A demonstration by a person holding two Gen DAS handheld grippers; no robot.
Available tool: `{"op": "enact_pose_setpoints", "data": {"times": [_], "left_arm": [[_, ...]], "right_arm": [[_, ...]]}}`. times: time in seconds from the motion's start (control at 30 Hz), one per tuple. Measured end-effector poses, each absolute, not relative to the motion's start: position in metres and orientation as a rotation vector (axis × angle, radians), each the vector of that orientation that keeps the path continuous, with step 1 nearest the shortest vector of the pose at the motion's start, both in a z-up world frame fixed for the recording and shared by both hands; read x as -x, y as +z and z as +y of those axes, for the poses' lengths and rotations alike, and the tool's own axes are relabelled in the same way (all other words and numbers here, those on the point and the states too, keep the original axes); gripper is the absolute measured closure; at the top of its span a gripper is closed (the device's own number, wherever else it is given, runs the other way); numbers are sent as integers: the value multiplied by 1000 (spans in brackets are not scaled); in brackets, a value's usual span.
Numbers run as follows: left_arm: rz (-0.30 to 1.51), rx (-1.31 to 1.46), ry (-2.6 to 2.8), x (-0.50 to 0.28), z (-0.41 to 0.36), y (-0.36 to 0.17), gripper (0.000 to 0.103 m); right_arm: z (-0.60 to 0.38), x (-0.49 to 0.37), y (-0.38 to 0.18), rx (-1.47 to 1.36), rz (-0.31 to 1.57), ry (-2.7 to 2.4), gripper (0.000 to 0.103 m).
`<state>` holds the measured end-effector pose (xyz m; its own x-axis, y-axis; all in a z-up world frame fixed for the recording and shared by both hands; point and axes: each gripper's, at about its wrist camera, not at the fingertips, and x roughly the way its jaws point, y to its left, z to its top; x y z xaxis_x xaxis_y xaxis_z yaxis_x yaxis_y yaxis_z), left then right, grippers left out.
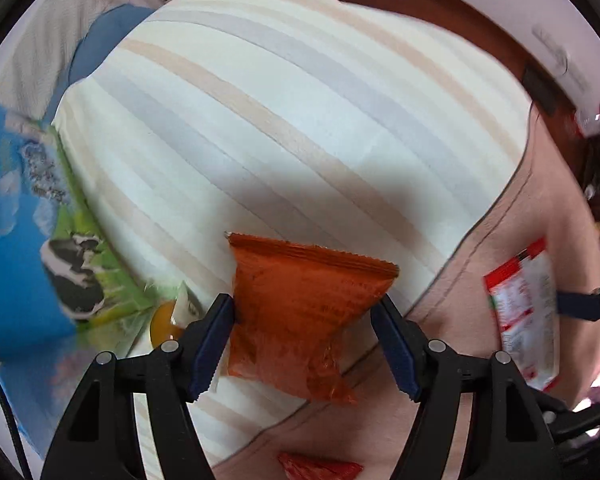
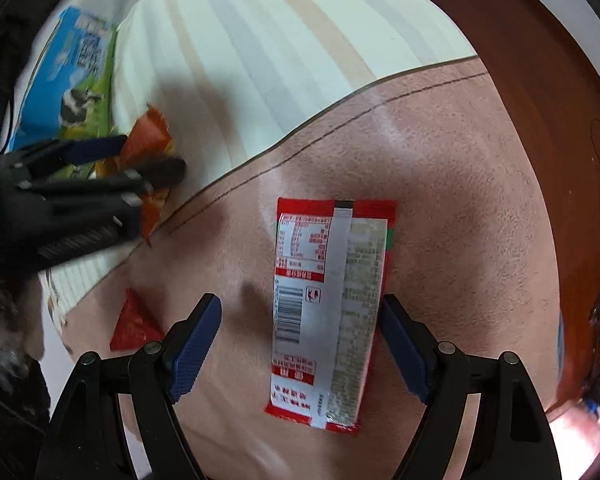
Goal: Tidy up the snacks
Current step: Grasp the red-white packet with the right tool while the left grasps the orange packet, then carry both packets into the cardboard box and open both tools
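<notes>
Loosely between left gripper (image 1: 306, 340) jaws, orange packet (image 1: 300, 312).

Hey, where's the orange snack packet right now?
In the left wrist view the orange snack packet sits between the left gripper's fingers, over the striped cloth's edge, with the blue milk carton to its left.

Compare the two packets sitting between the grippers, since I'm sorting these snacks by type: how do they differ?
The orange packet is plain and squat; the red-and-white packet is longer, narrower and lies printed back up, barcode showing. The orange packet lies across the edge of the striped cloth; the red-and-white packet lies wholly on the pinkish surface. The left gripper brackets the first, the right gripper the second. Both are sealed, with neither clamped.
</notes>
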<state>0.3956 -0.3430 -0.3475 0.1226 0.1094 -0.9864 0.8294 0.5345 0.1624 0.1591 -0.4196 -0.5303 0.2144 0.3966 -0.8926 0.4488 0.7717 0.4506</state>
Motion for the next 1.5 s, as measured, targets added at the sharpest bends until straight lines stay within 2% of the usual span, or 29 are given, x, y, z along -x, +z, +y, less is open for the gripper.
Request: {"op": "enact_pose_setpoints", "data": {"times": [0.07,0.13,0.23,0.3,0.5,0.67,0.7,0.77,0.87,1.1,1.23,1.33,1.5], "left_arm": [[1384,-830,-634,-405,-339,-348,35],[1424,-739,-610,-414,-325,-346,39],[1525,-583,-549,-421,-287,-344,40],[1556,-524,-527,-422,-272,-343,40],[1623,-441,-504,-418,-239,-347,40],[1639,-490,-500,-430,-237,-367,40],[1641,-478,-497,-437,-237,-369,39],[1644,-459,-507,-446,-245,-375,32],[1637,-453,-502,-449,-248,-378,29],[1615,-462,-496,-416,-266,-385,29],[1552,-466,-427,-372,-269,-361,43],[1507,-466,-404,-352,-255,-355,47],[1508,-402,-440,-347,-245,-337,47]], "right_arm": [[-414,-161,-533,-726,1394,-57,21],[-409,-163,-533,-679,1394,-89,32],[-400,-161,-531,-650,1393,-130,39],[-401,-161,-531,-642,1396,-134,41],[-393,-158,-525,-566,1445,-60,41],[-395,-156,-527,-604,1451,-57,41],[-398,-159,-529,-619,1449,-66,41],[-400,-161,-532,-649,1449,-87,40],[-403,-167,-536,-666,1453,-105,39],[-393,-190,-544,-652,1468,-123,39],[-386,-196,-541,-581,1465,-138,46],[-381,-196,-528,-543,1441,-143,51],[-378,-184,-506,-561,1391,-129,53]]}}
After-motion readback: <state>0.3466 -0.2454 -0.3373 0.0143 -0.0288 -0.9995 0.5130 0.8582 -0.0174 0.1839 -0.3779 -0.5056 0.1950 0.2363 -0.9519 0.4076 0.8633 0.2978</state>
